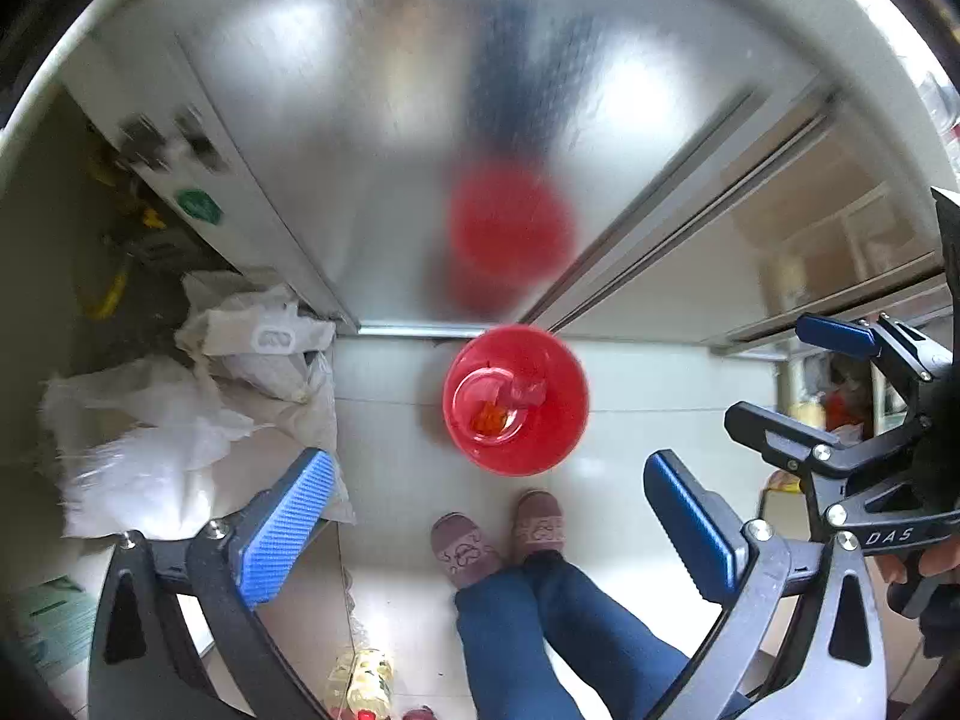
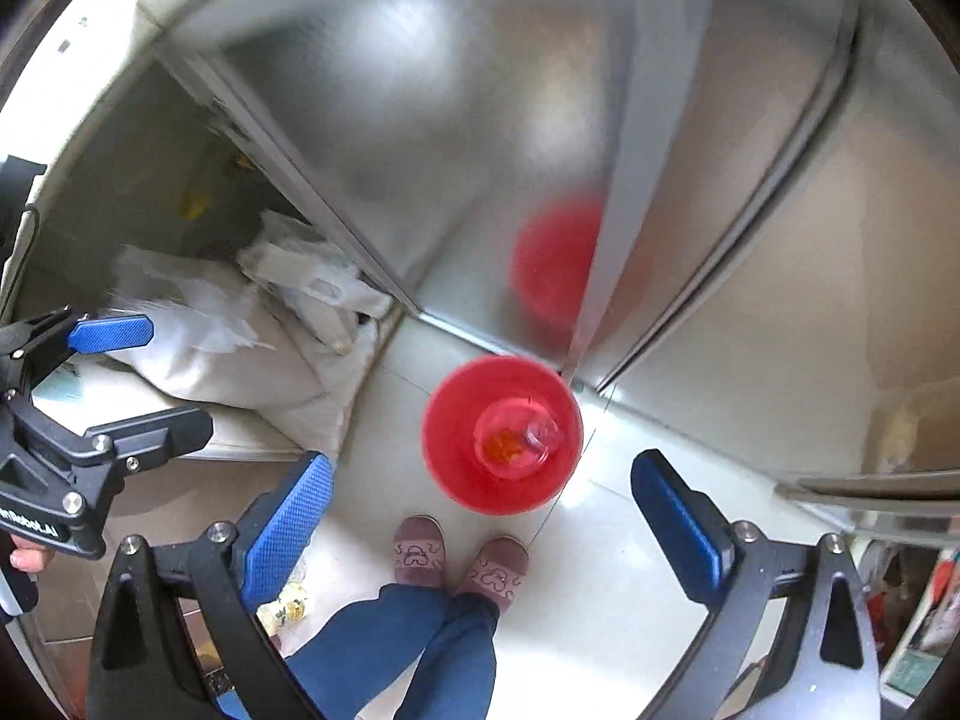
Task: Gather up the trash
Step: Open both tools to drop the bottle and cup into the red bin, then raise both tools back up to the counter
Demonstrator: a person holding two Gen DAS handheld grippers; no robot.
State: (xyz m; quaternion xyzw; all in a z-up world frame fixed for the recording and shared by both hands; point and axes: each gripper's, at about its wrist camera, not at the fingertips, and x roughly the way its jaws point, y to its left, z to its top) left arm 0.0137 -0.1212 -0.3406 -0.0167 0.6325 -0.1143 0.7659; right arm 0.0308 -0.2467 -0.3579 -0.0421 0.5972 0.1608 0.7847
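Note:
A red bin [image 1: 516, 401] stands on the white tiled floor against a steel cabinet; it also shows in the right wrist view [image 2: 501, 435]. Orange and red scraps lie at its bottom. My left gripper [image 1: 489, 531] is open and empty, held high above the floor, with the bin ahead of its blue pads. My right gripper [image 2: 480, 531] is open and empty too, above the bin's near side. The right gripper also shows at the right edge of the left wrist view [image 1: 780, 384], and the left gripper at the left edge of the right wrist view [image 2: 144, 378].
The steel cabinet front [image 1: 432, 138] reflects the bin. White sacks and bags [image 1: 198, 414] pile up on the left by the cabinet's side. The person's slippered feet [image 1: 498, 534] stand just before the bin. A yellowish packet [image 1: 360, 678] lies on the floor at lower left.

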